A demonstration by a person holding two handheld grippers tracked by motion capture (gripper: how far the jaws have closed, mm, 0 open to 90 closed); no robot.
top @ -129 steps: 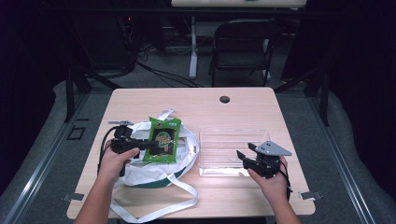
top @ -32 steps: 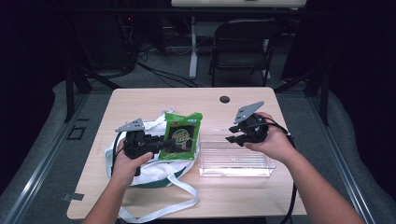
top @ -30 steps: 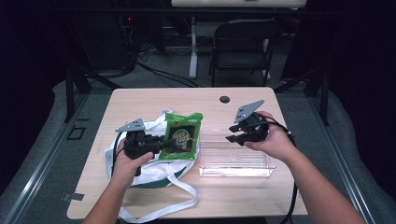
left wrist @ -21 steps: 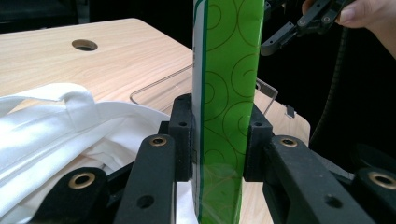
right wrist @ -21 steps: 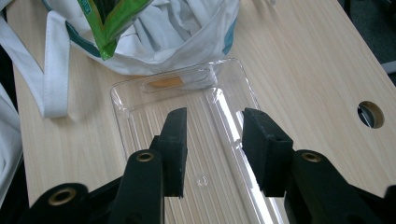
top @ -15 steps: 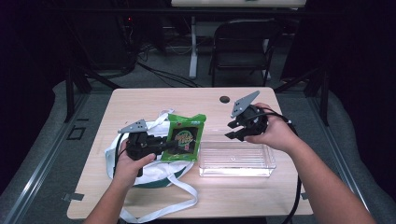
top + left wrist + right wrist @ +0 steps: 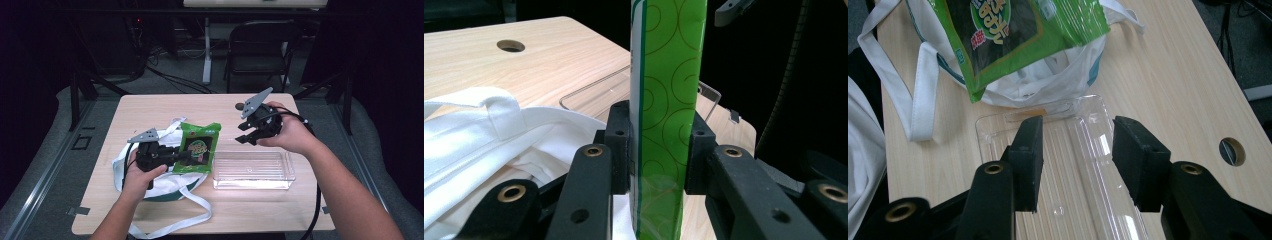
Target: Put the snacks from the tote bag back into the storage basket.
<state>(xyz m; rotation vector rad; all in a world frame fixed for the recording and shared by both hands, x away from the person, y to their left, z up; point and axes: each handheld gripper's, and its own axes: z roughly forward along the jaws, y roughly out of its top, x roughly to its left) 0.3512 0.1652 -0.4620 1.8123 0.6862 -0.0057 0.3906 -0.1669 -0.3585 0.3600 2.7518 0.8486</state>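
High view: compared with four seconds back, the right tongs (image 7: pixel 246 134) have left the near right of the surface (image 7: pixel 150 107) and now hang above the far edge of the clear tray (image 7: pixel 253 170), lifted higher than a second ago. Their jaws have just been opening, with nothing between them. The left tongs (image 7: pixel 186 156) have not moved over the last second and are clamped on the green snack packet (image 7: pixel 200 146). Earlier the packet lay on the white bag (image 7: pixel 162 184); now it is raised over the bag's right side, just left of the tray. Its long axis runs away from the person, the top edge farthest off and the printed face up.

Left gripper view: the packet (image 7: pixel 667 100) stands edge-on between the two black pads, which press its glossy green film with swirl print from both sides. Soft white cloth of the bag (image 7: pixel 489 130) lies left of the tongs, pale wood grain beyond.

Right gripper view: the jaws stand apart and empty over the ribbed, transparent plastic tray (image 7: pixel 1068 165). Beyond them sits the packet (image 7: pixel 1013 35), dark panel and green border, above the bag (image 7: pixel 1053 82) with its flat straps.
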